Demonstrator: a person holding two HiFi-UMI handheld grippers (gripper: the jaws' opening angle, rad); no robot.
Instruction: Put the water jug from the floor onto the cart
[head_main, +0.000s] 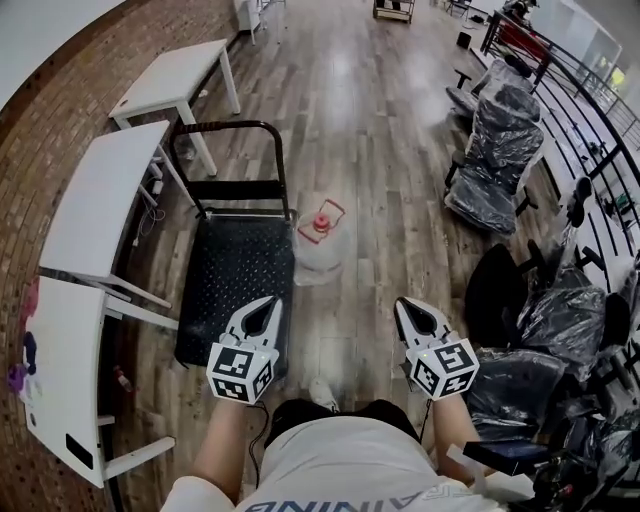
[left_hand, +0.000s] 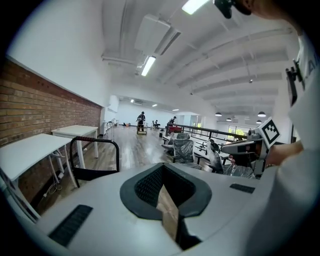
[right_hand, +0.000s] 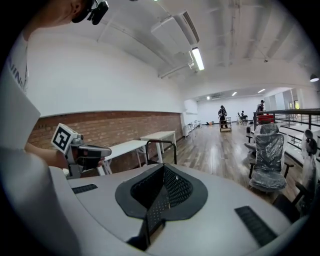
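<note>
Left gripper (head_main: 267, 306): seen over the cart's near right corner; jaws are pressed together, nothing pinched.
Right gripper (head_main: 404, 305): held level with the left one, over the floor (head_main: 350, 330) to the right of the cart; jaws are pressed together, nothing pinched.
Jug (head_main: 318, 252): stood upright on the floor, red cap (head_main: 321, 222) on top, just beside the cart's right edge; it is seen ahead of both grippers and touched by neither.
Cart (head_main: 232, 270): black deck set low on the floor; handle (head_main: 230, 126) raised upright at the far end.
Tables (head_main: 100, 200): white, lined along the brick wall (head_main: 45, 95) at left.
Chairs (head_main: 495, 165): wrapped in plastic, gathered at right by the railing (head_main: 590, 95).
</note>
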